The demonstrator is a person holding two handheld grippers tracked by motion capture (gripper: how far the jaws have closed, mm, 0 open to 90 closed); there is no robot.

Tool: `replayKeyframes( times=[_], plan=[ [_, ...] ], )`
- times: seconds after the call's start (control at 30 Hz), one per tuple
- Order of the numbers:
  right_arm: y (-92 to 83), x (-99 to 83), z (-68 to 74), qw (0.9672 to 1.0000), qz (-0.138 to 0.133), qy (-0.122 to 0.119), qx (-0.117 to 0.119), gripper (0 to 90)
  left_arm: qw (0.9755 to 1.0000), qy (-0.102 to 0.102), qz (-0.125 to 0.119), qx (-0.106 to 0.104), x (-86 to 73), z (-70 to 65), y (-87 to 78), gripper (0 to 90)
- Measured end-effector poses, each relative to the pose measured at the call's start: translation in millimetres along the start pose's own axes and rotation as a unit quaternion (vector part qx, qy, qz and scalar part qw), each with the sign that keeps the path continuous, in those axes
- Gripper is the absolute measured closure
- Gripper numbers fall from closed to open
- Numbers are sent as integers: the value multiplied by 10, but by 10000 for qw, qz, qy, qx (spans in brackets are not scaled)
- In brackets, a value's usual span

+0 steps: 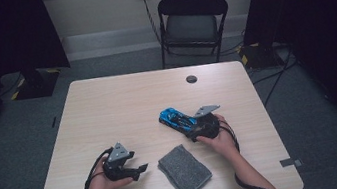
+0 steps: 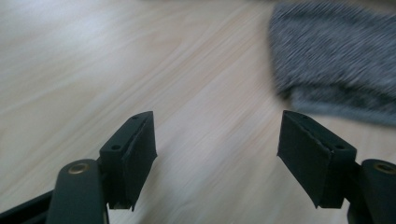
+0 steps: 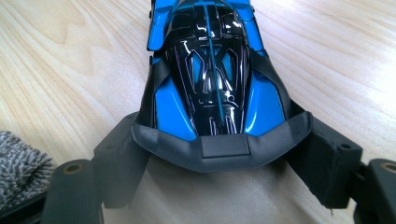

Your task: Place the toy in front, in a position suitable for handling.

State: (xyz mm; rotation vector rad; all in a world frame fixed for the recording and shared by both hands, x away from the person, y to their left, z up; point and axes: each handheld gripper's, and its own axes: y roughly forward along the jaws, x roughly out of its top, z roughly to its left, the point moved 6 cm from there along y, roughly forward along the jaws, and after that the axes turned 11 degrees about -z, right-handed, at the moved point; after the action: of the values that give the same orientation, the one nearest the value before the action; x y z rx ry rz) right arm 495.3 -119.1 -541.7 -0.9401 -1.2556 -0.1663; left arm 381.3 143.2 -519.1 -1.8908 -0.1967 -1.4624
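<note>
Right gripper view puts the right gripper (image 3: pixel 219 163) clenched on the tail of the blue toy car (image 3: pixel 210 70), its two black jaws pressed against the ends of the car's rear wing while the car sits on the wooden table (image 3: pixel 70 70). That hold looks shallow: the wing tapers, so a pull or twist could let the tail slip out, or the car could roll forward on its wheels. In the left gripper view the left gripper (image 2: pixel 217 140) is released, jaws wide over bare wood, with the grey cloth (image 2: pixel 336 56) just ahead and to one side. If it closes too early it may bunch only a corner. High view shows broad free tabletop behind the car, while the cloth lies near the person's edge, where a careless drag could push it off.
</note>
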Motion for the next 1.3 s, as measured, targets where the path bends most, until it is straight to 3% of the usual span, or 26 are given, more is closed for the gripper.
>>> replayKeyframes(
  times=[0.13, 0.33, 0.57, 0.73, 0.87, 0.93, 1.03, 1.17, 1.3],
  plan=[
    [2, 1, -1, 10000, -1, -3, 0, 242, 9989, 303, -74, -360, 168, -223, 83, 304],
    [2, 1, -1, 10000, -1, -3, 0, 243, 9957, 460, 3, -804, 300, -535, 295, 338],
    [2, 1, -1, 10000, -1, -4, -1, 243, 9946, 335, 101, -975, 352, -798, 454, 353],
    [2, 1, -1, 10000, -1, -4, -1, 243, 9932, 452, 109, -1063, 308, -967, 559, 353],
    [2, 1, -1, 10000, -1, -6, -1, 243, 9930, 480, 283, -1044, 210, -1010, 649, 358],
    [2, 1, 0, 10000, -1, -5, -1, 242, 9911, 747, 434, -1009, 139, -1008, 690, 367],
    [1, 1, 0, 10000, -1, -8, -1, 243, 9918, 845, 384, -880, 107, -1029, 718, 426],
    [2, 1, 0, 10000, -1, -10, 0, 242, 9936, 676, 341, -842, 109, -1000, 709, 672],
    [2, 1, 0, 10000, -1, -11, -1, 243, 9946, 529, 369, -818, 129, -977, 703, 753]
  ],
)
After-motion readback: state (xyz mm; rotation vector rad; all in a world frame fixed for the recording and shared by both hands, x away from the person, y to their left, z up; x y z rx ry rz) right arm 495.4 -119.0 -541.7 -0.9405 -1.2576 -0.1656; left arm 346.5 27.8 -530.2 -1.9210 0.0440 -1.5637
